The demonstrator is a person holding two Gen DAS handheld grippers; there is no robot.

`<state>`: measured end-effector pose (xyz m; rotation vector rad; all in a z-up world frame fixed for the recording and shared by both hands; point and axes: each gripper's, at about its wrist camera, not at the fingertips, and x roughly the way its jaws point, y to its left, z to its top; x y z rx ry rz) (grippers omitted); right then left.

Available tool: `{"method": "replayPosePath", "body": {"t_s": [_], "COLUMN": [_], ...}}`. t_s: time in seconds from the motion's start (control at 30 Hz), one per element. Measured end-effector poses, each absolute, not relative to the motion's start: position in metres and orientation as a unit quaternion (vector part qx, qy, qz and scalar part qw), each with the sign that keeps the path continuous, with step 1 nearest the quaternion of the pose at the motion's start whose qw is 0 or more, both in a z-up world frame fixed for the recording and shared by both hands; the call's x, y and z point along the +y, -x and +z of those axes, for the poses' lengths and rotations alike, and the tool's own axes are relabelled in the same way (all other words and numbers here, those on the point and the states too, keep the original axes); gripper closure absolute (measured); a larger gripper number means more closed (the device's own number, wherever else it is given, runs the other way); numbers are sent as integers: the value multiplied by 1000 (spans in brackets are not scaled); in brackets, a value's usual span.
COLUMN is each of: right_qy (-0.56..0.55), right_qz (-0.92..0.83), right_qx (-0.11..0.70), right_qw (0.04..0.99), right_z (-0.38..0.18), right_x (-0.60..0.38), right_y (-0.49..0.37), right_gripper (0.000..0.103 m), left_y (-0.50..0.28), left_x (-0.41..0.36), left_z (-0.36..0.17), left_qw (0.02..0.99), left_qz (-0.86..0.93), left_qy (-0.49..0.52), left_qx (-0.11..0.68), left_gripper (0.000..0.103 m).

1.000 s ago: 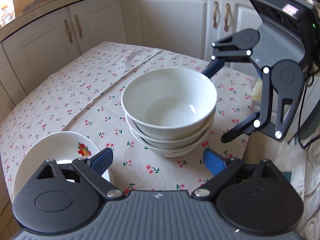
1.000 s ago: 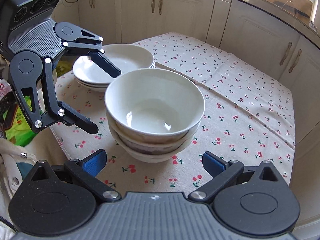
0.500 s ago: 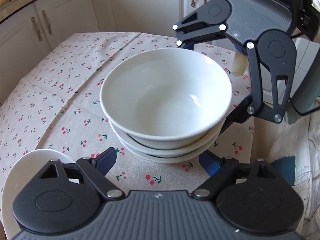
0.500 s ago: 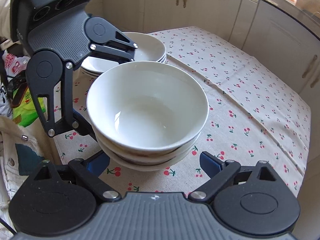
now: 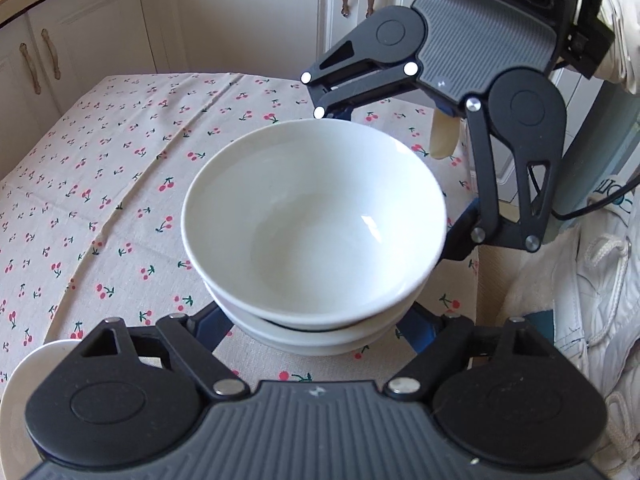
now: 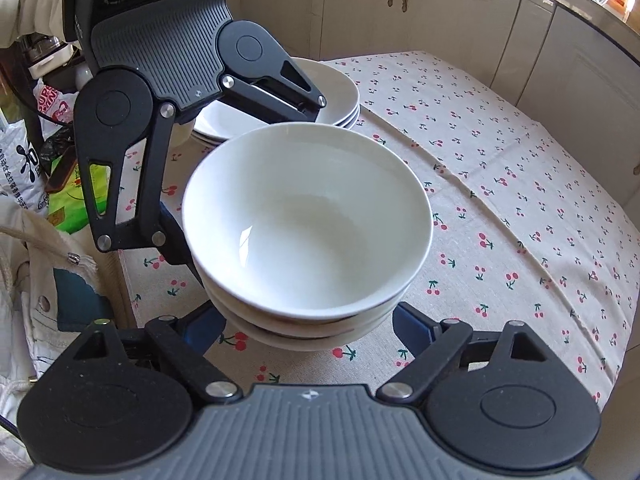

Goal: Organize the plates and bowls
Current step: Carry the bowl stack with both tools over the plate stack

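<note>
Three white bowls (image 5: pixel 316 232) stand nested in a stack (image 6: pixel 308 232) on the cherry-print tablecloth (image 5: pixel 100 184). My left gripper (image 5: pixel 314 328) straddles the stack from the near side. Its jaws are closing, and the blue pads (image 5: pixel 212 322) lie against the lower bowls, partly hidden under the rims. From the opposite side, my right gripper (image 6: pixel 308 328) also straddles the stack. Its jaws are closing too, with the pads (image 6: pixel 408 326) close beside the bottom bowl. Each gripper shows in the other's view: the right gripper (image 5: pixel 386 180) and the left gripper (image 6: pixel 252 180).
A stack of white plates (image 6: pixel 340 92) sits just behind the bowls. A single white plate (image 5: pixel 32 364) lies under my left gripper's body. White cabinets (image 5: pixel 248 16) surround the table. A person's white jacket (image 5: pixel 592 320) and bags (image 6: pixel 24 160) are past the table's edge.
Both grippers have moved in toward the bowl stack and rolled, and their jaws have narrowed around it. The bowls have stayed in place.
</note>
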<state>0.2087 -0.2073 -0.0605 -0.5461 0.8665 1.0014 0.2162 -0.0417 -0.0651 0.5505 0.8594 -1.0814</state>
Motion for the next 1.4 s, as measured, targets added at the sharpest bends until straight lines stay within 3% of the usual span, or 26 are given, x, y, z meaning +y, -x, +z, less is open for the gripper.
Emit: {"method": "replayPosePath", "body": {"t_s": [0.83, 1.4], "right_qy": [261, 321], "right_qz": [451, 494], "right_qx": [403, 330], "right_qw": [752, 737], "right_z": [-49, -5], "right_x": [-197, -114], "right_y": [-201, -225], "right_gripper": [13, 13], "left_y": [-212, -205], "left_x": [-35, 46], "left_z": [-55, -12], "left_qw": [741, 808], "left_qz": [-494, -409], "left_qy": [-249, -242], "left_qx": [381, 350], "left_gripper": [17, 17]}}
